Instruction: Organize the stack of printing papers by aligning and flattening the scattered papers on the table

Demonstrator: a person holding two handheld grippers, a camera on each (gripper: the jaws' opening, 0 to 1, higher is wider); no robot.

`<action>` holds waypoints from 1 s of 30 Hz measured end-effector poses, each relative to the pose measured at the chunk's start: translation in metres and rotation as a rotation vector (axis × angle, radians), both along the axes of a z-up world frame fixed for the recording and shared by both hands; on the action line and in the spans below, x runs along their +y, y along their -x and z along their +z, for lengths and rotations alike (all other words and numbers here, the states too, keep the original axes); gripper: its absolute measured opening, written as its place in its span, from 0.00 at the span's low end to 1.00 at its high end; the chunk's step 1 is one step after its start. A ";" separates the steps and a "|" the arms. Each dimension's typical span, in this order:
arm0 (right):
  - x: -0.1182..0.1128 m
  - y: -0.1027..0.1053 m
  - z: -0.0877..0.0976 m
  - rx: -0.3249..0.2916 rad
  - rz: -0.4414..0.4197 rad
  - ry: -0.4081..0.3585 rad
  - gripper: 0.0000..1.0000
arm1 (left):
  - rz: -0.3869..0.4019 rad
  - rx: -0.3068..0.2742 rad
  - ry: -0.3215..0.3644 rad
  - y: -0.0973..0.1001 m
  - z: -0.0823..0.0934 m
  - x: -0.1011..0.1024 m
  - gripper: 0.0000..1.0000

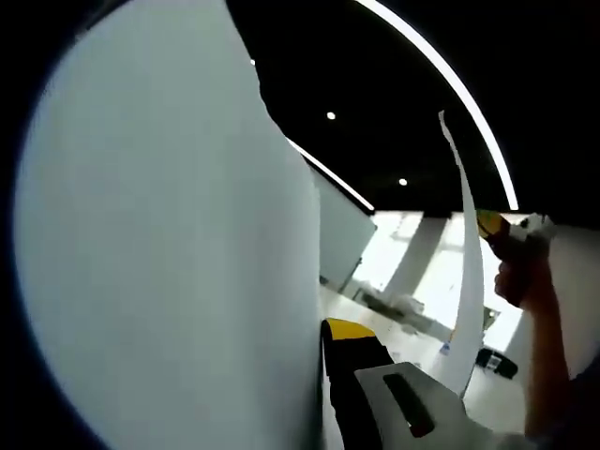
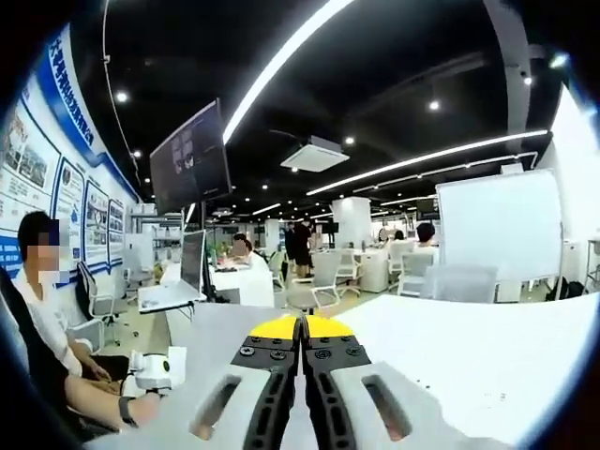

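Note:
A large white sheet of printing paper [image 1: 169, 244] is held up very close across the left half of the left gripper view. My left gripper [image 1: 323, 330] is shut on its edge; one black jaw with a yellow tip presses against the sheet and the other jaw is hidden behind it. Further right a thin curved paper edge [image 1: 464, 281] rises to my right gripper [image 1: 491, 225], with a hand behind it. In the right gripper view my right gripper [image 2: 301, 324] has its yellow-tipped jaws pressed together on paper [image 2: 469, 356] that spreads out white beneath them. The left gripper [image 2: 155, 370] sits low at the left, held by a hand.
An open office lies beyond, with desks, chairs and several people. A person [image 2: 37, 309] sits close at the left. A hanging screen [image 2: 192, 159] is above the desks and a whiteboard [image 2: 506, 225] stands at the right. A dark ceiling with light strips [image 1: 441, 84] is overhead.

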State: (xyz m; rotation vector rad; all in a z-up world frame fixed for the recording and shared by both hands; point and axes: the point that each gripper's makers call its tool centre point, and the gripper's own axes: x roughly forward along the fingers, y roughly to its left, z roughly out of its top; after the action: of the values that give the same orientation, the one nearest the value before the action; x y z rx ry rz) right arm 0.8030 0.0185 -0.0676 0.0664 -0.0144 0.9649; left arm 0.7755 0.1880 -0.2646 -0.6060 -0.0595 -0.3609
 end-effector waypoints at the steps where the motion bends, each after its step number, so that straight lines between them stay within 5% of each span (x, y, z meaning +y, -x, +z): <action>1: 0.000 -0.001 -0.001 0.001 -0.001 0.003 0.00 | 0.000 0.000 0.001 0.000 0.000 0.000 0.06; 30: 0.003 -0.028 -0.032 0.031 -0.043 0.045 0.00 | -0.012 -0.003 0.002 0.000 -0.001 -0.002 0.06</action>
State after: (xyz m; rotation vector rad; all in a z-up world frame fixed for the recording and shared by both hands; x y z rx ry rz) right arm 0.8308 0.0215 -0.0998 0.0392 0.0345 0.9205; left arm 0.7753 0.1862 -0.2660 -0.6082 -0.0593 -0.3738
